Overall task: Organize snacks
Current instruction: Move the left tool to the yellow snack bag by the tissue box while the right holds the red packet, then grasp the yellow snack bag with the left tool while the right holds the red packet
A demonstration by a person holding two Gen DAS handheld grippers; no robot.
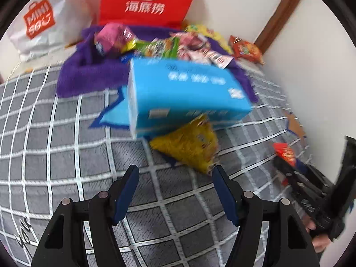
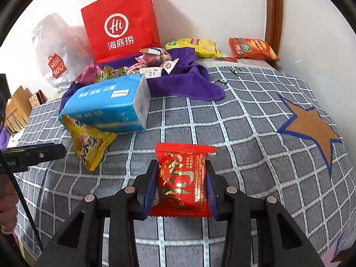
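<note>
My right gripper (image 2: 181,173) is shut on a red snack packet (image 2: 182,178) and holds it above the grey checked bedspread (image 2: 244,133). The same packet shows at the right in the left wrist view (image 1: 286,153). My left gripper (image 1: 174,178) is open and empty, just short of a yellow snack packet (image 1: 189,146) that lies against a blue tissue pack (image 1: 184,93). In the right wrist view the yellow packet (image 2: 89,142) and tissue pack (image 2: 106,104) lie at the left. A pile of small snacks (image 2: 151,64) sits on a purple towel (image 2: 184,84).
A red paper bag (image 2: 121,24) and a white Miniso bag (image 2: 55,53) stand against the back wall. A yellow chip bag (image 2: 193,46) and an orange chip bag (image 2: 252,49) lie by the wall. A brown star patch (image 2: 311,126) marks the bedspread at right.
</note>
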